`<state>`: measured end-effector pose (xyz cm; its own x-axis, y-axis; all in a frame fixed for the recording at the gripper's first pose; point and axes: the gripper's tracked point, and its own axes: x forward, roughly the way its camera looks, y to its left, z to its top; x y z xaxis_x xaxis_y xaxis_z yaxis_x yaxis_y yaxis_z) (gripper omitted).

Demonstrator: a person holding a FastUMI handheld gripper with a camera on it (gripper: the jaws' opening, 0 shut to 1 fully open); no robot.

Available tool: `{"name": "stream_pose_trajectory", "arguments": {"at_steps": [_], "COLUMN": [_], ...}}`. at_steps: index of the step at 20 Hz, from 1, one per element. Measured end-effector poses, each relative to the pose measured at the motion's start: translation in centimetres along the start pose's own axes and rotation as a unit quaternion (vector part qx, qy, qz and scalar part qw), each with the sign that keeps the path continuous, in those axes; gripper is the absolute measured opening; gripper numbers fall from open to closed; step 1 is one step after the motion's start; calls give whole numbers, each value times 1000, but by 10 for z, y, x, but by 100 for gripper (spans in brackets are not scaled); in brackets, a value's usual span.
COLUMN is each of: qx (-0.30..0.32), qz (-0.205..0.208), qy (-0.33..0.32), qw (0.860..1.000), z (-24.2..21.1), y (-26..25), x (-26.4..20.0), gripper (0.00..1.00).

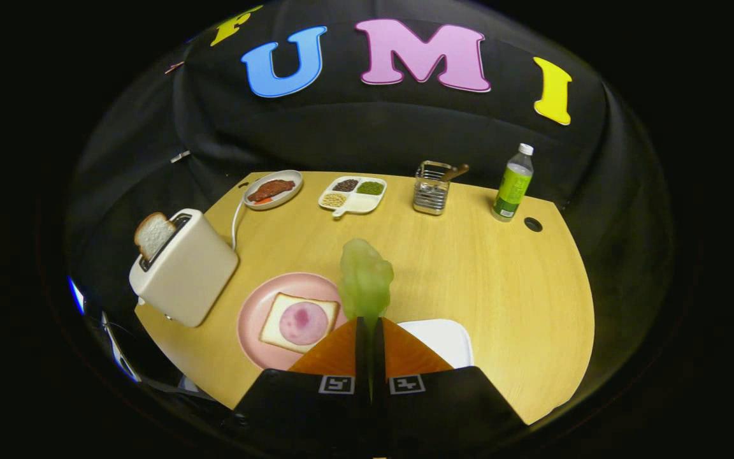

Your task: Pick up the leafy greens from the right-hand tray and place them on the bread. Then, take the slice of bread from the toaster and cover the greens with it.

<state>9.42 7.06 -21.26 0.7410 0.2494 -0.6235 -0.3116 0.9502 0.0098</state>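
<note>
Holding the floppy light-green leafy greens [366, 280], the gripper [367, 328] has both fingers pinched tight on the stem end. The leaf sticks up above the wooden table [482, 268], between the round pink plate [253, 305] and the white tray [445, 336]. This looks like the carrying step. Next, it should go over the bread slice with pink ham [298, 322] and let go. I count two bread slices; the other [152, 233] stands in the one cream toaster [185, 266].
</note>
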Motion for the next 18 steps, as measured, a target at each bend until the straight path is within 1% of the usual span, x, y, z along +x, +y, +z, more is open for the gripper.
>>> {"name": "stream_pose_trajectory", "arguments": {"at_steps": [4,8,18], "qx": [-20,-31,-52], "qz": [23,37,43], "qy": [9,23,70], "qw": [1000,999,995], "z": [1,-6,-39], "y": [42,72,104], "x": [12,28,69], "gripper": [5,5,5]}}
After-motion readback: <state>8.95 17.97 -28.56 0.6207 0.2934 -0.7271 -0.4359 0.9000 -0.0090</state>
